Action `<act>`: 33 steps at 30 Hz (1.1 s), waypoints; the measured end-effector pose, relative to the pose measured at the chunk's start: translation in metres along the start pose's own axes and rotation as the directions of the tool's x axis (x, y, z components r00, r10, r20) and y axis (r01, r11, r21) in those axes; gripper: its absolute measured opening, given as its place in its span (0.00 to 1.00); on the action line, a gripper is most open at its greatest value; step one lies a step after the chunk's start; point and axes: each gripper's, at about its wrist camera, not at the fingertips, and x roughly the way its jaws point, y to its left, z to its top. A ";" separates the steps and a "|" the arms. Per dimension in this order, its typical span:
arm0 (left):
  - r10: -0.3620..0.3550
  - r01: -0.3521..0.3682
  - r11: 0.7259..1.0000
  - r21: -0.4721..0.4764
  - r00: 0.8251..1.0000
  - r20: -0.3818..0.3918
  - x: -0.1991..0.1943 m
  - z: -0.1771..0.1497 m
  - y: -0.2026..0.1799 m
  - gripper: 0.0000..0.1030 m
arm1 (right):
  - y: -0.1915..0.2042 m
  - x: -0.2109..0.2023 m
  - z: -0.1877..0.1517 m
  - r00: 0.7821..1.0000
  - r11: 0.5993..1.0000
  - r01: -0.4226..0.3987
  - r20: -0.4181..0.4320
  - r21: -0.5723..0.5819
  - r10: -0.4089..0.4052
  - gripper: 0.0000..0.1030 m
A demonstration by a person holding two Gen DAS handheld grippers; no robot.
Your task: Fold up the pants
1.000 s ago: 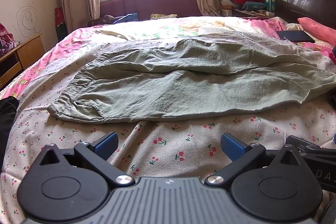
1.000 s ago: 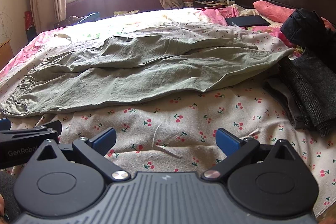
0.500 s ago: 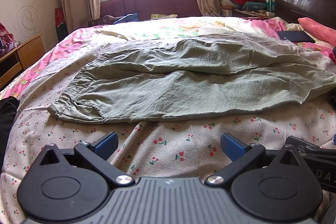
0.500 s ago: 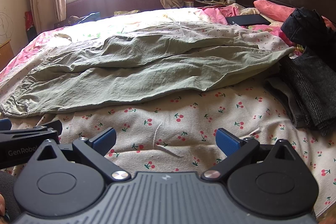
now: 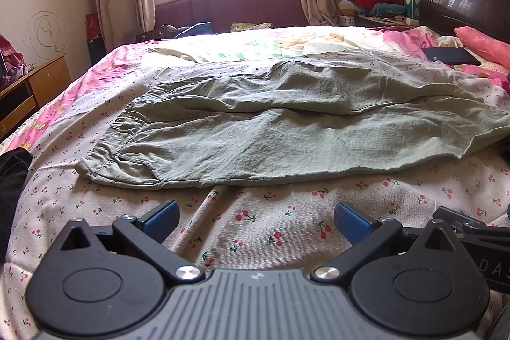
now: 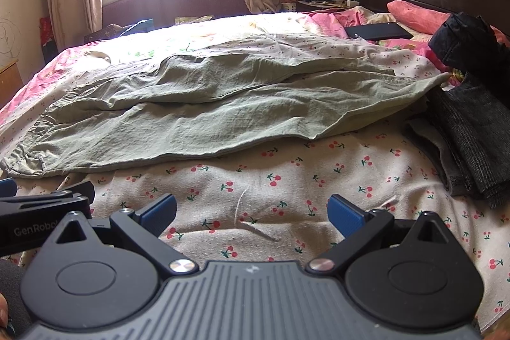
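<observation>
Green pants [image 5: 287, 129] lie crumpled across bed [image 5: 255, 212] — left gripper [image 5: 255, 220] and right gripper [image 6: 251, 212] gape wide, empty. Risk: pinching the cherry-print sheet [image 6: 287, 180] too.

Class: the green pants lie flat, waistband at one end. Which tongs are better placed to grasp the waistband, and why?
Left. The left tongs hang open nearest the waistband of the green pants; the right tongs, also open, face the leg end.
</observation>
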 end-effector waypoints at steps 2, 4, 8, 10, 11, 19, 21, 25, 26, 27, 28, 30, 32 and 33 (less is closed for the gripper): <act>0.000 0.000 1.000 0.000 1.000 0.001 0.000 0.000 0.000 1.00 | 0.000 0.000 0.000 1.000 1.000 0.000 0.000 0.000 0.000 0.98; 0.000 0.000 1.000 0.000 1.000 0.001 0.000 0.000 0.000 1.00 | 0.000 0.000 0.000 1.000 1.000 -0.001 0.000 0.000 0.001 0.98; -0.001 0.001 1.000 -0.003 1.000 0.004 -0.001 0.001 0.001 1.00 | 0.000 0.000 0.001 1.000 1.000 -0.001 0.000 0.001 0.001 0.98; 0.002 -0.002 1.000 -0.003 1.000 0.023 -0.003 0.003 0.002 1.00 | 0.001 -0.001 0.003 1.000 1.000 -0.008 0.003 0.005 0.008 0.97; 0.009 -0.009 1.000 0.003 0.999 0.042 -0.005 0.005 0.003 1.00 | 0.001 -0.002 0.005 1.000 1.000 -0.017 0.005 0.001 0.017 0.97; 0.053 -0.046 0.995 -0.086 0.995 0.089 -0.002 0.032 0.067 1.00 | 0.042 0.006 0.033 0.992 0.988 -0.123 0.024 -0.093 0.125 0.97; 0.106 -0.097 0.991 -0.089 0.990 0.096 0.004 0.035 0.090 1.00 | 0.069 0.014 0.039 0.984 0.974 -0.175 0.018 -0.147 0.179 0.97; 0.214 -0.213 0.977 -0.020 0.974 0.072 0.034 0.033 0.142 1.00 | 0.126 0.037 0.047 0.956 0.921 -0.288 -0.018 -0.261 0.294 0.96; 0.225 -0.226 0.974 0.003 0.972 0.060 0.043 0.032 0.152 1.00 | 0.142 0.046 0.046 0.946 0.903 -0.318 -0.041 -0.290 0.320 0.96; 0.237 -0.239 0.971 0.027 0.970 0.052 0.051 0.032 0.161 1.00 | 0.156 0.054 0.046 0.938 0.886 -0.342 -0.061 -0.313 0.341 0.95; 0.248 -0.251 0.966 0.061 0.968 0.048 0.063 0.031 0.171 1.00 | 0.166 0.061 0.046 0.932 0.872 -0.360 -0.075 -0.332 0.356 0.92; 0.239 -0.242 0.964 0.112 0.970 0.040 0.080 0.030 0.184 1.00 | 0.188 0.076 0.042 0.917 0.835 -0.394 -0.109 -0.384 0.382 0.85; 0.209 -0.210 0.967 0.142 0.978 0.022 0.096 0.029 0.193 1.00 | 0.208 0.088 0.037 0.904 0.791 -0.423 -0.142 -0.442 0.404 0.82; 0.193 -0.191 0.969 0.157 0.981 0.002 0.105 0.027 0.198 1.00 | 0.215 0.092 0.034 0.897 0.769 -0.436 -0.159 -0.467 0.412 0.82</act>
